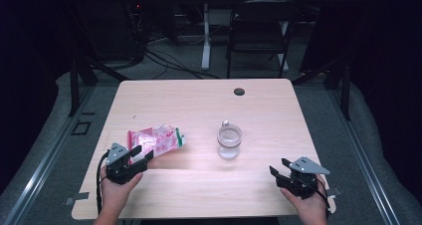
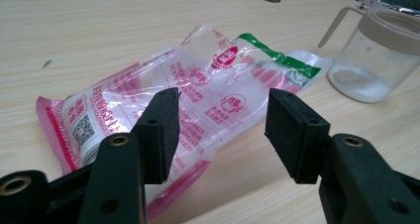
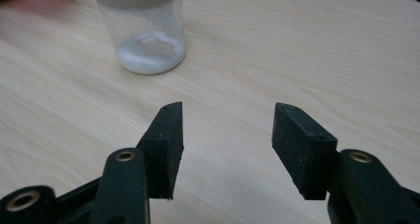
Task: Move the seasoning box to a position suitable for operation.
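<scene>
Holding a gripper in each hand, you have both forearms coming in from the near edge of the table (image 1: 199, 93). Your left hand (image 1: 115, 191) sits near the left front corner, wrist angled so the left gripper (image 1: 141, 154) points forward and a little to the right, toward the plastic bag (image 1: 155, 139). Its jaws are spread apart with nothing between them; in the left gripper view the two black pads (image 2: 161, 135) frame the near end of the bag (image 2: 198, 100), hovering just over or beside it, and I cannot tell whether either pad touches the film. The bag lies flat and crumpled on the left half of the table, pink and red print at its near end, a green band at its far end.

Your right hand (image 1: 308, 205) rests near the right front corner, with the right gripper (image 1: 278, 168) pointing forward and to the left, toward the clear jar (image 1: 229, 141). Its jaws are also released and wide, over bare wood, well apart from the jar (image 3: 143, 28). The jar stands upright around the middle of the table, to the right of the bag, with white powder in its bottom and a beige lid with a spout.
</scene>
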